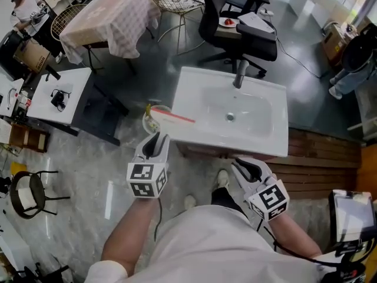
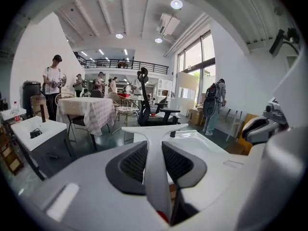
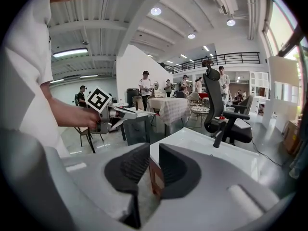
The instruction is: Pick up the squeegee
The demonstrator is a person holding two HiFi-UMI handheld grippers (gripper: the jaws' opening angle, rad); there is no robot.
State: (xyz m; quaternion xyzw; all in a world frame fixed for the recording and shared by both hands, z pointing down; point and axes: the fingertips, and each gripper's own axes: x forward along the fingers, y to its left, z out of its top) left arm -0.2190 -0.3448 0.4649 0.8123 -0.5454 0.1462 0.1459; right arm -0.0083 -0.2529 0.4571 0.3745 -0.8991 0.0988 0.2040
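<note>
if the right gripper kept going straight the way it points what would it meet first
Probably the near front edge of the white sink, or the wooden cabinet just beneath it; depth is unclear.

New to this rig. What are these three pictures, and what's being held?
No robot: a person holds a hand-held claw in each hand. One picture comes from a head camera looking down. The other two come from cameras riding on the left claw and right claw, looking along their jaws. Below sits a white rectangular washbasin with a grey tap. The left claw is clamped on a white T-shaped squeegee with a red edge, over the basin's corner. The right claw's jaws stand slightly apart, with nothing between them.
</note>
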